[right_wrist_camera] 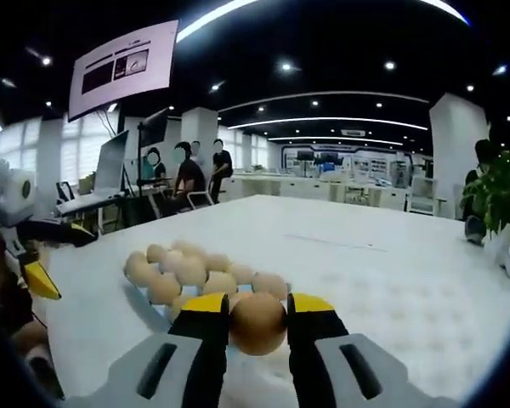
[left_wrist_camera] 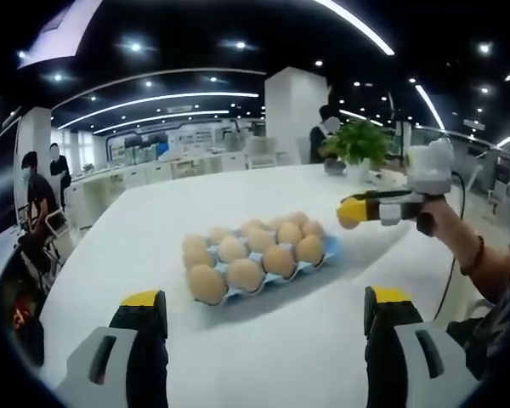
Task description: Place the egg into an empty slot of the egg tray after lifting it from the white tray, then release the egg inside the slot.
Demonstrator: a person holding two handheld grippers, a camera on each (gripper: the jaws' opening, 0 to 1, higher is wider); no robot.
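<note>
— Carrying stage, judged from the frames?
— Confirmed. Holding the egg (right_wrist_camera: 257, 327) in the right gripper (right_wrist_camera: 257, 316), jaws closed down to egg width and pressing on both its sides. Seen from the left gripper view as well: raised above the bench (left_wrist_camera: 195, 204), off to one side of the egg tray (left_wrist_camera: 330, 252), apart from it and not yet over any cup.
— And the other tool?
— Hanging low over the bench with the left gripper (left_wrist_camera: 265, 297), jaws spread wide, gripping nothing and touching nothing. Idle, to all appearances.
— Requirements for the next move?
— Crossing to the tray, lining up over a bare cup, lowering until seated, then easing the jaws apart just enough to let go.
— Any bare cup identified?
— Not with certainty. Packed nearly full of eggs; possibly a blue gap at the corner nearest the right gripper, but too small to tell.
— Risk?
— Knocking a neighbouring egg on the way down, given the tight packing.
</note>
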